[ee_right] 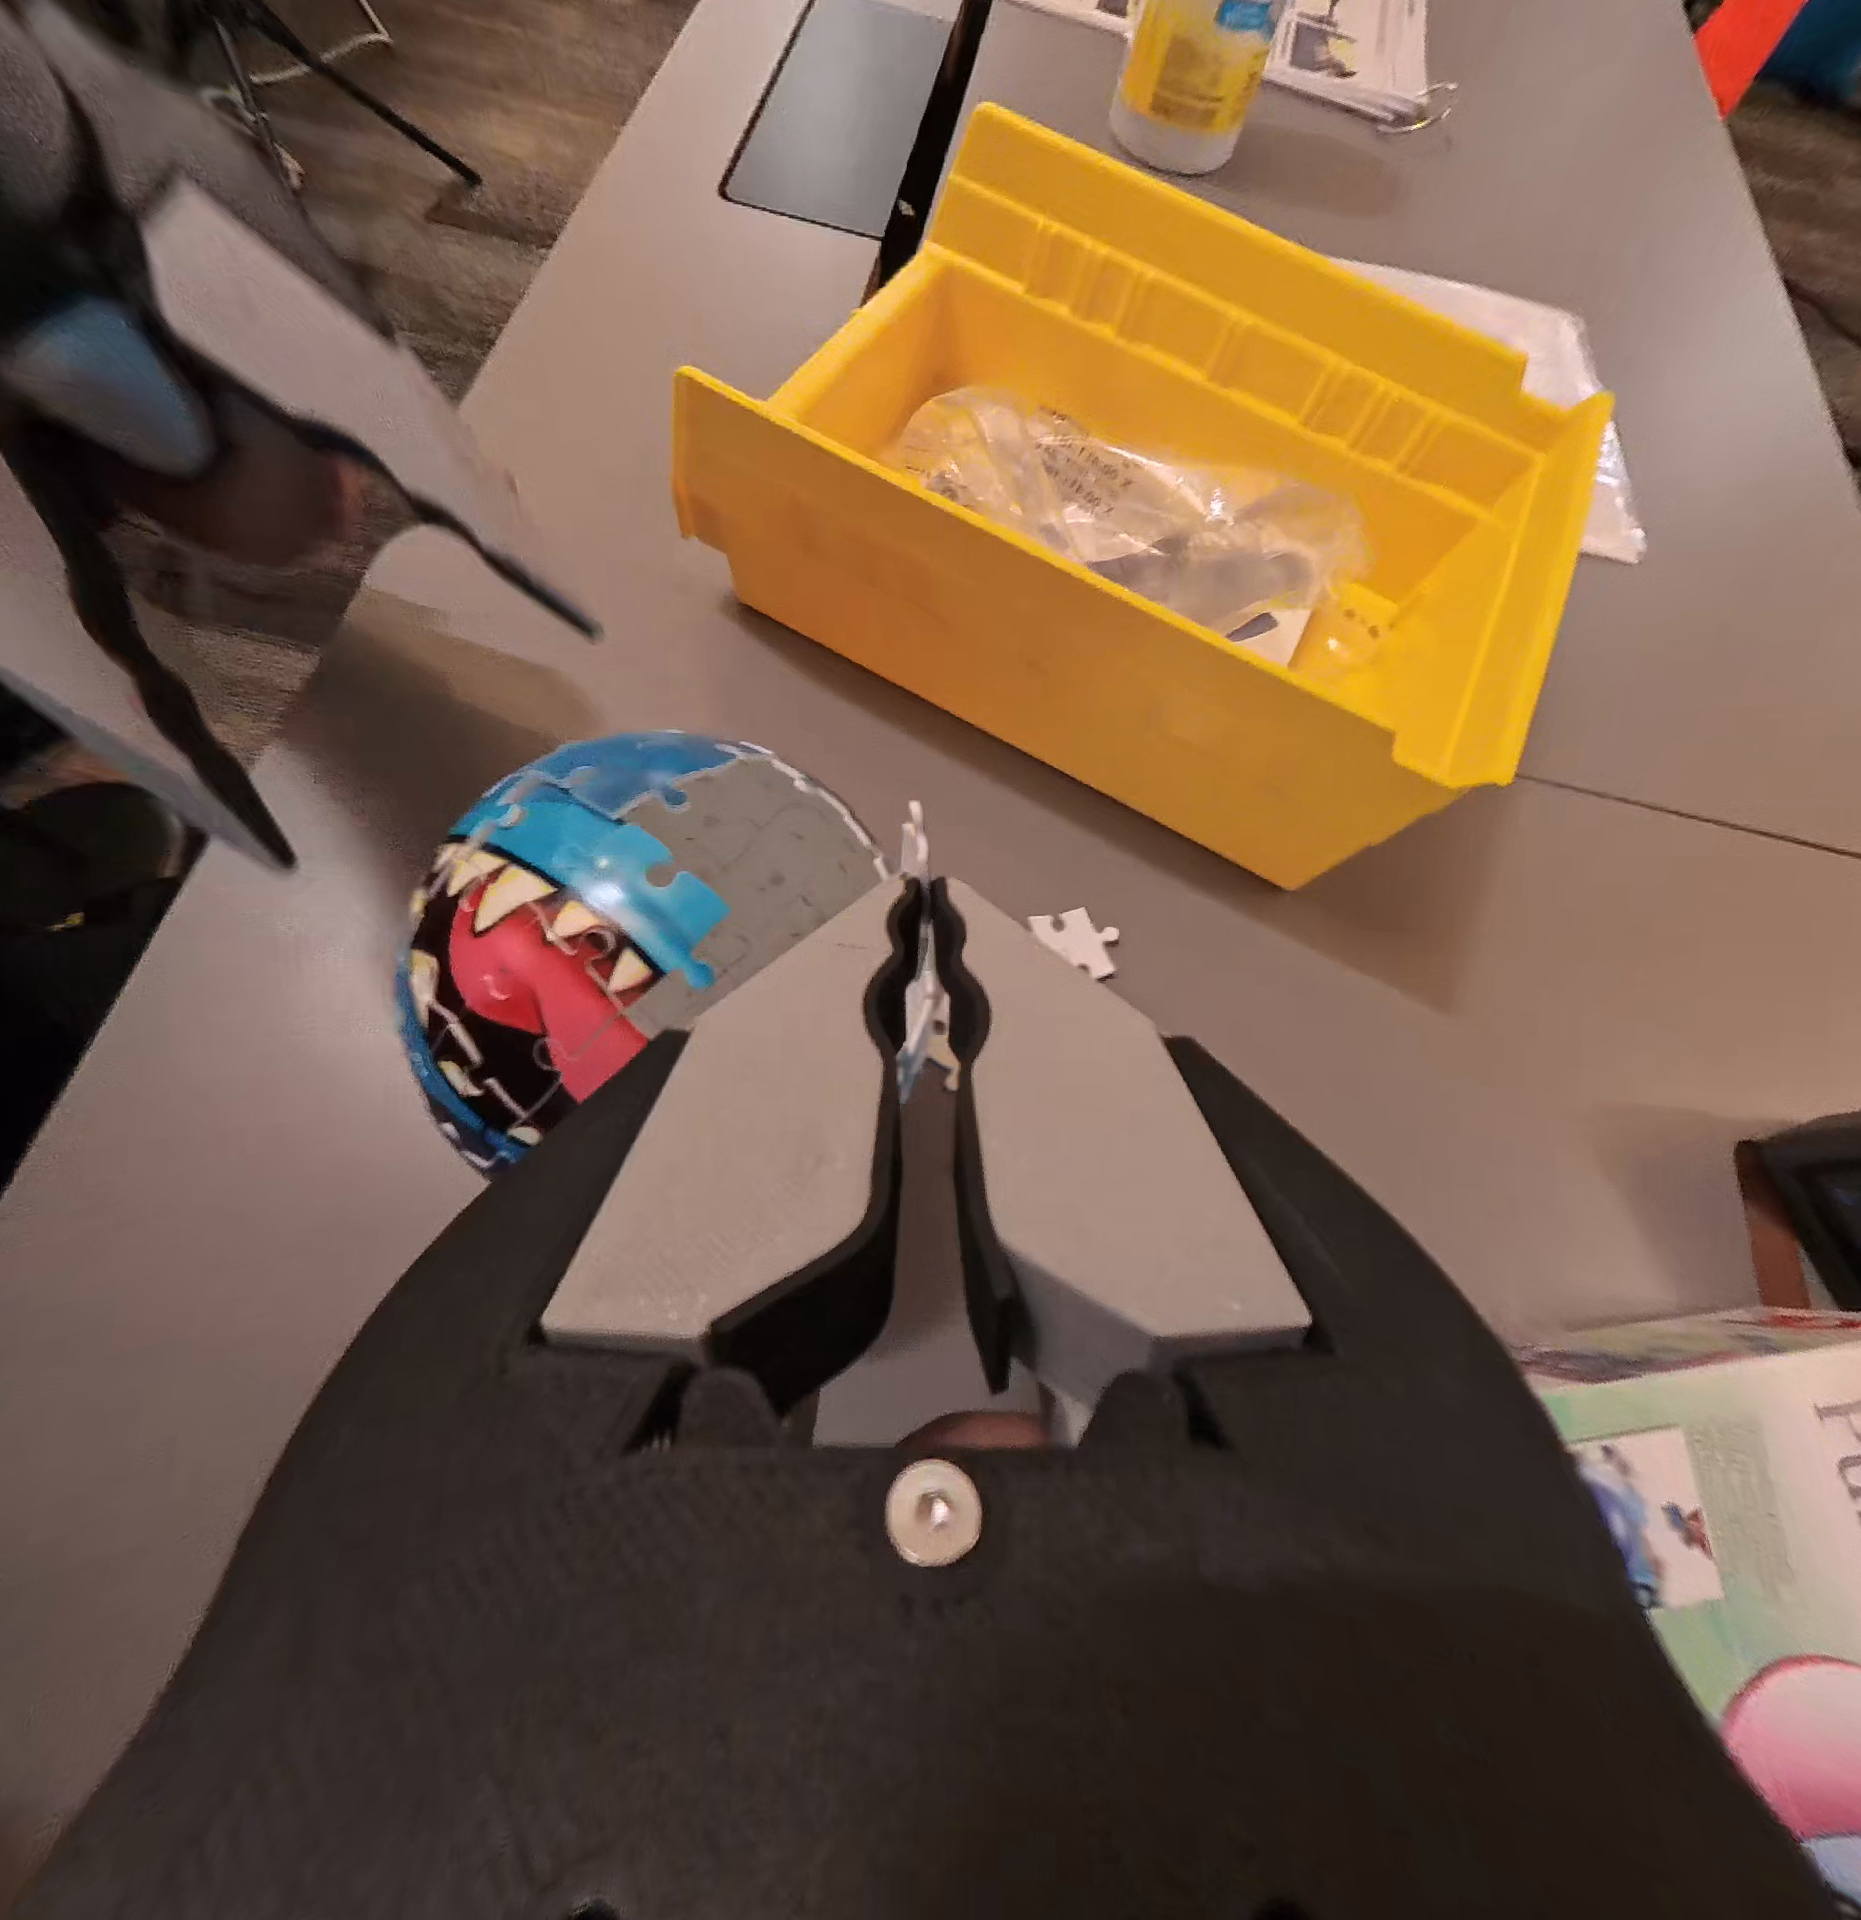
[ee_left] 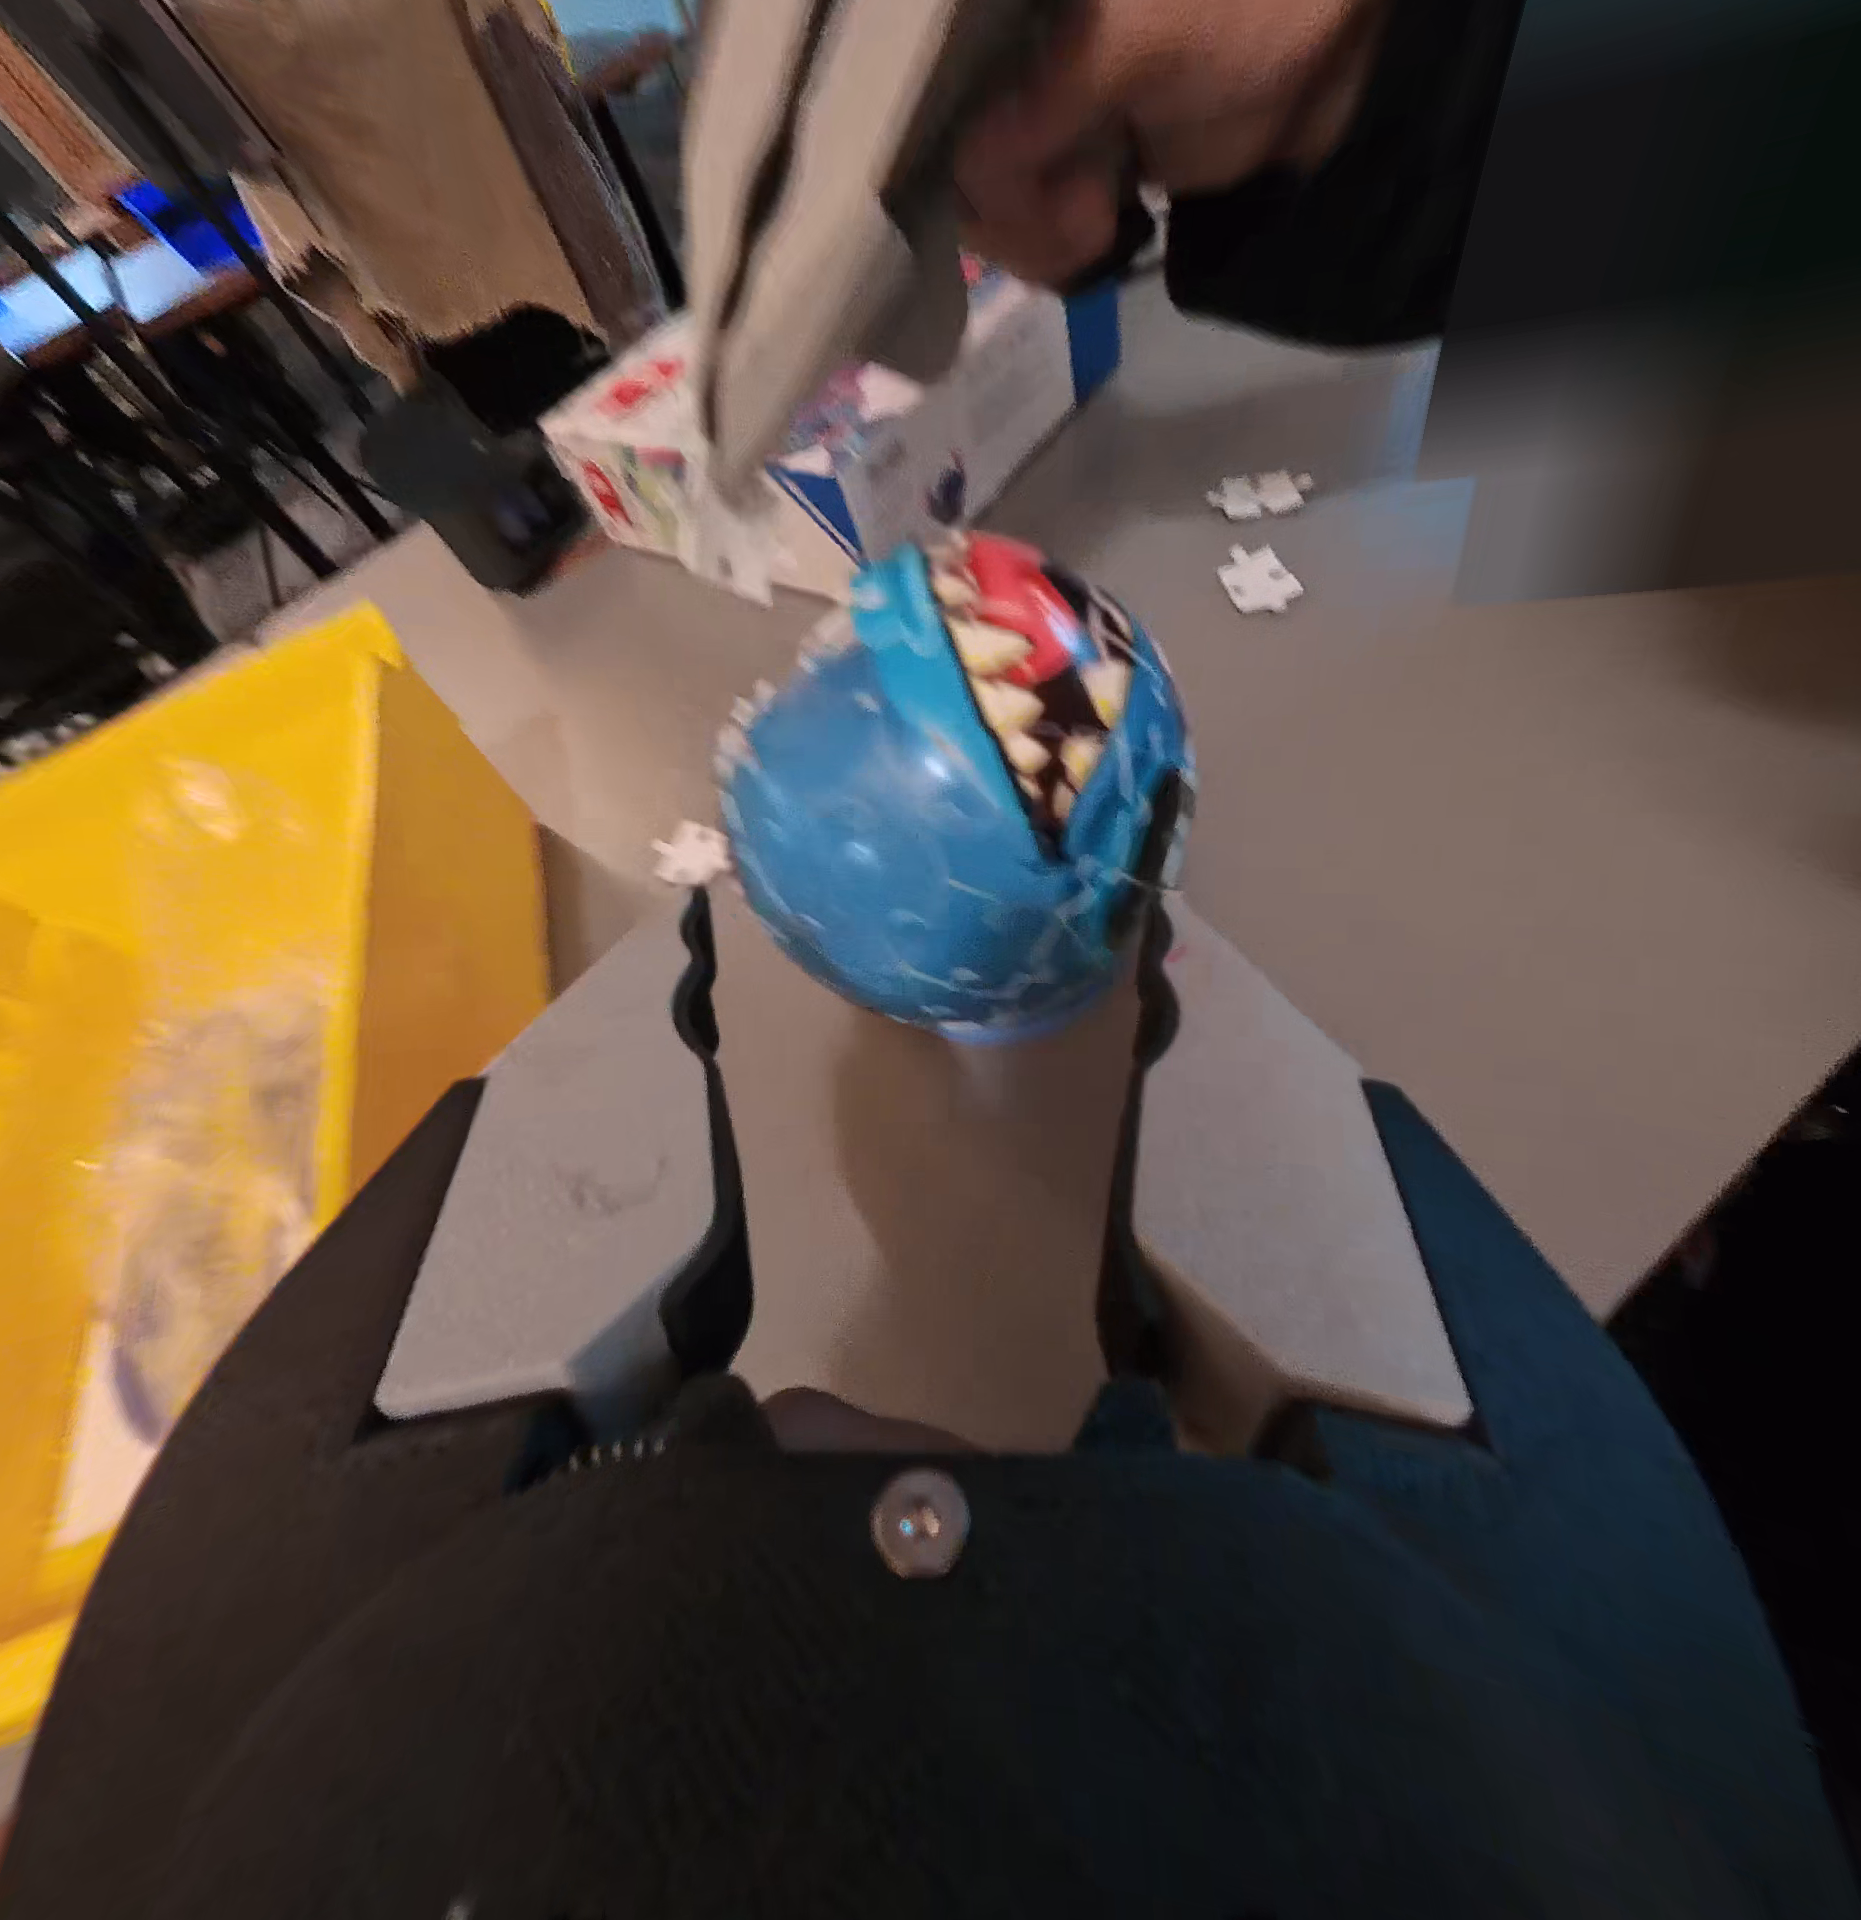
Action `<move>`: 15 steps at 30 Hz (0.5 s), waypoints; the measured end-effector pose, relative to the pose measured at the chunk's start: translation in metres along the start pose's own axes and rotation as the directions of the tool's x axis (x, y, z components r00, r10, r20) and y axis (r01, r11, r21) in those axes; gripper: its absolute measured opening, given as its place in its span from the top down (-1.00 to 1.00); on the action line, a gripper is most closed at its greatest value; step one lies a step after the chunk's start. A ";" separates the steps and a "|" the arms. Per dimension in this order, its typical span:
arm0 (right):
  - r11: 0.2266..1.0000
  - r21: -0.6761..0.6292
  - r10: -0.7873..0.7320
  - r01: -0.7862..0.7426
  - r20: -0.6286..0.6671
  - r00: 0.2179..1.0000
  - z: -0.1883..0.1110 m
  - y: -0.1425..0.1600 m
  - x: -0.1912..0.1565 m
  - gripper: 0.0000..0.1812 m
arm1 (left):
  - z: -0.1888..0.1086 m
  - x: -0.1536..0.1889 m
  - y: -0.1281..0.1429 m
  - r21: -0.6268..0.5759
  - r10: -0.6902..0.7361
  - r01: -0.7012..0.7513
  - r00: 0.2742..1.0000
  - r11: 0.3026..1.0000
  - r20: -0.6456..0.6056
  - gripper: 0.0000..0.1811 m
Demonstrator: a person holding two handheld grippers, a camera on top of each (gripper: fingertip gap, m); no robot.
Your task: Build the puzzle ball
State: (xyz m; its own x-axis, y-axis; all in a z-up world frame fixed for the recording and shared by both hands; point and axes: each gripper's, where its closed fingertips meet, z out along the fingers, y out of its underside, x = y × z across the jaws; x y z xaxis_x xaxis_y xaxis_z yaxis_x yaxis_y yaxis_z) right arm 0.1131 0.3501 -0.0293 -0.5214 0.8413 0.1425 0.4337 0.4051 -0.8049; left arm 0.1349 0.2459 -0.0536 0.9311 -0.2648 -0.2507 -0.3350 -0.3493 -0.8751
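Observation:
The puzzle ball, blue with a toothed red mouth, rests on the grey table. Its top has a gap that shows a grey inner shell. My left gripper is open, with its fingertips on either side of the ball's near side; I cannot tell if they touch it. In the right wrist view it is blurred, above and left of the ball. My right gripper is shut on a white puzzle piece just right of the ball. In the left wrist view it hangs over the ball's far side.
A yellow bin with a plastic bag stands on the table beyond the ball; it also shows in the left wrist view. Loose white pieces and one more lie on the table. The puzzle box sits at the right, a bottle far back. There is about 12 cm between the tips of the two grippers.

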 end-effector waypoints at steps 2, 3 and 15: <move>1.000 -0.004 -0.004 0.004 -0.007 1.000 0.004 0.004 0.003 1.00 | -0.007 -0.028 -0.024 0.031 -0.003 0.002 0.999 1.000 0.035 0.31; 1.000 -0.006 0.011 -0.011 0.010 1.000 0.007 0.007 0.001 1.00 | -0.006 -0.042 -0.034 0.038 -0.019 0.017 0.998 0.999 0.052 0.40; 0.995 -0.056 -0.081 0.081 0.009 0.997 0.019 0.020 -0.007 1.00 | 0.075 -0.069 -0.035 -0.231 0.088 -0.118 0.986 0.966 -0.139 0.68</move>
State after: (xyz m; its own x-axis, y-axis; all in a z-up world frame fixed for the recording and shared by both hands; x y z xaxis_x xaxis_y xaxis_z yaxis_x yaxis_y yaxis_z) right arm 0.1110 0.3455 -0.0572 -0.5609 0.8028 0.2019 0.4305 0.4912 -0.7572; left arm 0.0937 0.3439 -0.0364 0.8690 -0.4167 -0.2667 -0.4671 -0.5133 -0.7200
